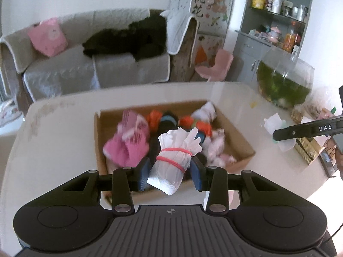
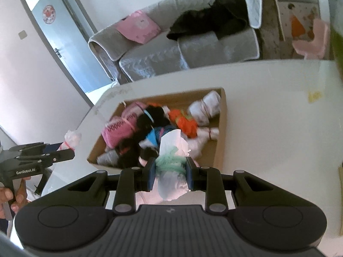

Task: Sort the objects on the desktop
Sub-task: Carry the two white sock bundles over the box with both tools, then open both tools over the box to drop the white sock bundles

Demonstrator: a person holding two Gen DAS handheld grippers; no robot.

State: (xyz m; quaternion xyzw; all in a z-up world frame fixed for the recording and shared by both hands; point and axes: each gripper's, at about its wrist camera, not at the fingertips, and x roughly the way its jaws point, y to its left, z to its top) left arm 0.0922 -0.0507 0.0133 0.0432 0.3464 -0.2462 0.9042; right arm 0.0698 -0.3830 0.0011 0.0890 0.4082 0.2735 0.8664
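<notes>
Between the left gripper's (image 1: 169, 171) pads sits a white bundle (image 1: 173, 160) bound by pink rubber bands, pinched near its banded waist. Right gripper (image 2: 170, 176) likewise squeezes a white bundle tied with green yarn (image 2: 171, 167). Both hang just above the near edge of the cardboard box (image 1: 238, 137), which holds more rolled socks. Soft, light, compressible things, I judge; the tied middle is the firmest hold.

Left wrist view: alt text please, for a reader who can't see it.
The left tool grips a white bundle tied with pink bands, above a cardboard box of rolled socks on a white table. Right: a fishbowl, the other tool's tip.
</notes>
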